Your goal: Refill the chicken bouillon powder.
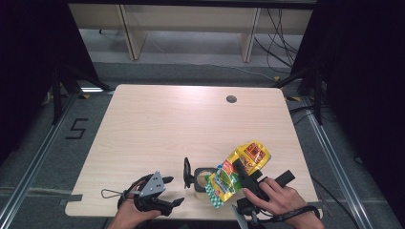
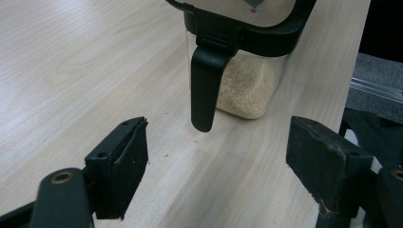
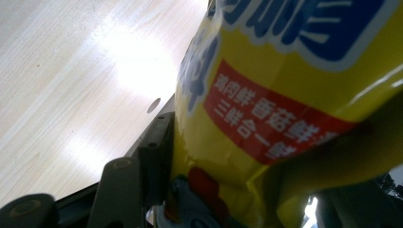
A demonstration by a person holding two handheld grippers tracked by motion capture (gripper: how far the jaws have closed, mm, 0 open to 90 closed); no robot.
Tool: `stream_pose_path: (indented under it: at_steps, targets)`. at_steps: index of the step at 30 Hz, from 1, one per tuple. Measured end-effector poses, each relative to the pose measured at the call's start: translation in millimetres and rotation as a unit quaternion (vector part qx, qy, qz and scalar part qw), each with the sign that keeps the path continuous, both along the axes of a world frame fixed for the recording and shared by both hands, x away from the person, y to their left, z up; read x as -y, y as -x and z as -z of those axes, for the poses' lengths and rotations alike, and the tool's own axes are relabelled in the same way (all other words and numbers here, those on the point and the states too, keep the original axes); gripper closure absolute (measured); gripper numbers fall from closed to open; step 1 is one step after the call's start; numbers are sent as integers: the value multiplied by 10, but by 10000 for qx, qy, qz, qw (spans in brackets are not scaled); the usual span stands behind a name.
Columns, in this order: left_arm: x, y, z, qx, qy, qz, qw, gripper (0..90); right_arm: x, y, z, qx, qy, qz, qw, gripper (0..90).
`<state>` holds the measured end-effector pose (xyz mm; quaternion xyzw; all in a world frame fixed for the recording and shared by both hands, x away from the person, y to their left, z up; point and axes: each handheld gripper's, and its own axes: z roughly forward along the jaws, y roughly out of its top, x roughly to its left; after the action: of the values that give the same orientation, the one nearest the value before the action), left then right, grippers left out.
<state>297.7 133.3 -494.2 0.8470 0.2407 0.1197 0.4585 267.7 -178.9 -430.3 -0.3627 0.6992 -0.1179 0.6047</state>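
Observation:
A yellow seasoning bag (image 1: pixel 241 167) with red and blue print hangs tilted, its lower end over a clear container (image 1: pixel 204 180). My right gripper (image 1: pixel 237 175) is shut on the bag, which crowds the right gripper view (image 3: pixel 285 95); one black jaw presses its left side and the other is hidden behind it. The container (image 2: pixel 247 80) holds tan granules, and its black lid (image 1: pixel 187 173) stands flipped open to the left. A black latch (image 2: pixel 206 90) hangs from its rim. My left gripper (image 1: pixel 174 191) rests on the table left of the container, open (image 2: pixel 218 166), with nothing between its jaws.
The wooden table (image 1: pixel 167 124) has a round cable hole (image 1: pixel 231 99) at the far right. The container stands close to the table's near edge. Cables trail from both grippers, and shelf legs and floor cables lie beyond the far edge.

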Motion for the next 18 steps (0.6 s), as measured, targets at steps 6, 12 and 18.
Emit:
stream_pose_path:
  at_steps: [6,12,18]
  targets:
    - [3,2,1,-11,31,-4,10000,215,4,-1,-3,35,-22,-35,10000,473]
    - [0,-3,-1,17,20,20,10000,215,8,-5,-6,-25,-44,20,10000,473]
    - [3,3,0,-10,35,-9,10000,215,18,0,-14,9,-39,2,10000,473]
